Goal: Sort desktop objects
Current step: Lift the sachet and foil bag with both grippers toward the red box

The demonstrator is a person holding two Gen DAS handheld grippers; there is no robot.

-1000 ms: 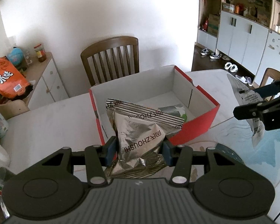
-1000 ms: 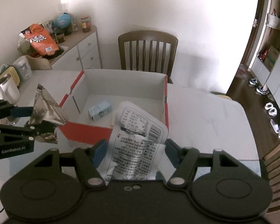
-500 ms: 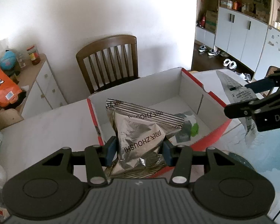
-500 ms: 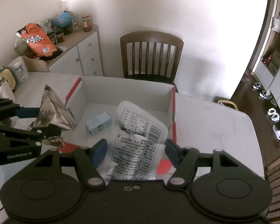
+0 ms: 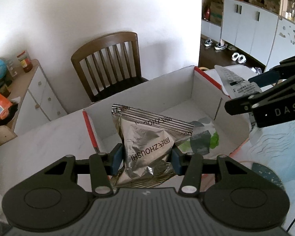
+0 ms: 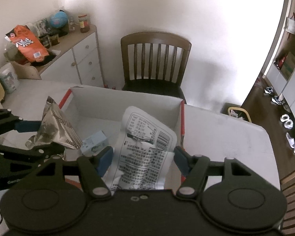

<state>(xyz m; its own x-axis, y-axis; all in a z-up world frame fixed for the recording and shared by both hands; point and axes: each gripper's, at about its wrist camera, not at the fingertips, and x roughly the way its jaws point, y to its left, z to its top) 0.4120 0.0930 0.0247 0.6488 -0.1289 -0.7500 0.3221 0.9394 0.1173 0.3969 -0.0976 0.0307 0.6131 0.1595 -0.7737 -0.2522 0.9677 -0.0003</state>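
- White marble-look table point(image 5: 39, 147) with a brown wooden chair point(image 5: 108, 64) behind it, red-edged cardboard box point(image 5: 204, 74) sitting in the middle
- Left wrist view: left gripper point(image 5: 146, 158) has its blue pads squeezing a silver foil snack bag point(image 5: 147, 145), held up over the box's near-left corner
- Right wrist view: right gripper point(image 6: 140, 160) is clamped about halfway on a white printed packet point(image 6: 145, 147) over the box's near side, small blue carton point(image 6: 94, 141) lying on the box floor

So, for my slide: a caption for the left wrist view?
Left gripper holds a silver snack packet above the red-edged box.
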